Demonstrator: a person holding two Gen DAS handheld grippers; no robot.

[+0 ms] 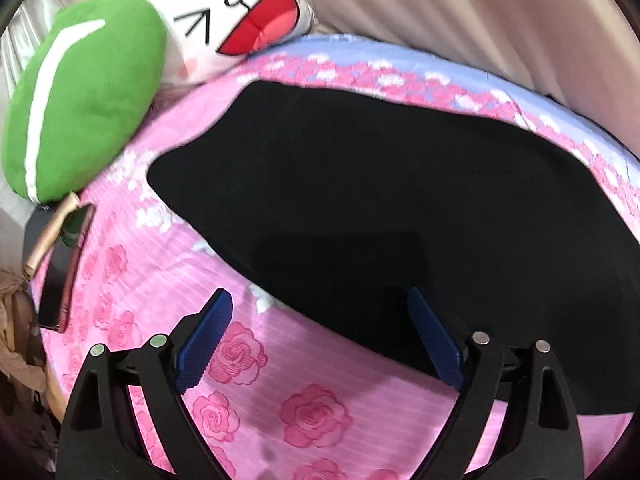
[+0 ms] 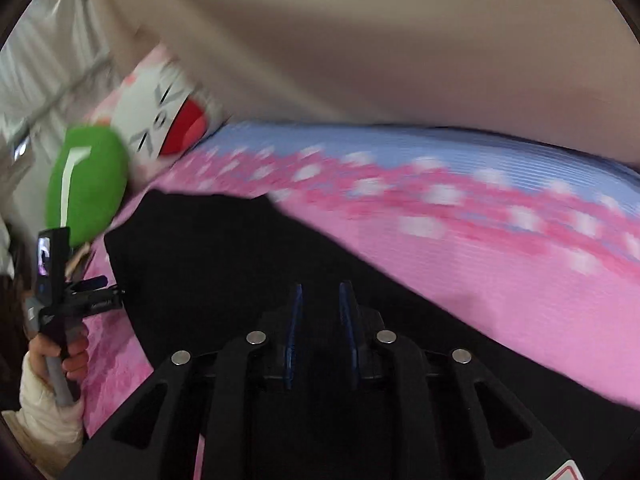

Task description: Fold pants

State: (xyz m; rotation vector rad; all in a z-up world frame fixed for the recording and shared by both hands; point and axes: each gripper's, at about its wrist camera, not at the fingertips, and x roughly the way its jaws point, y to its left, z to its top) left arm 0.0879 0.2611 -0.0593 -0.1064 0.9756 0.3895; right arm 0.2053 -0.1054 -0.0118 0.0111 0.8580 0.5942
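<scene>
The black pants point(image 1: 380, 200) lie spread flat on a pink rose-print bed sheet point(image 1: 280, 412). My left gripper point(image 1: 320, 312) is open wide, its blue pads point(image 1: 206, 340) hovering over the near edge of the pants, holding nothing. In the right wrist view the pants point(image 2: 208, 264) fill the lower middle. My right gripper point(image 2: 320, 300) has its blue pads point(image 2: 297, 320) nearly together, with a narrow gap over black cloth; whether cloth is pinched is unclear. The left gripper and the hand holding it point(image 2: 64, 304) show at the left edge.
A green plush cushion point(image 1: 84, 96) and a white cartoon-face pillow point(image 1: 236, 12) lie at the bed's head. A dark phone-like slab point(image 1: 64, 264) rests at the bed's left edge. A beige curtain point(image 1: 500, 12) hangs behind the bed. The sheet has a blue border point(image 2: 440, 148).
</scene>
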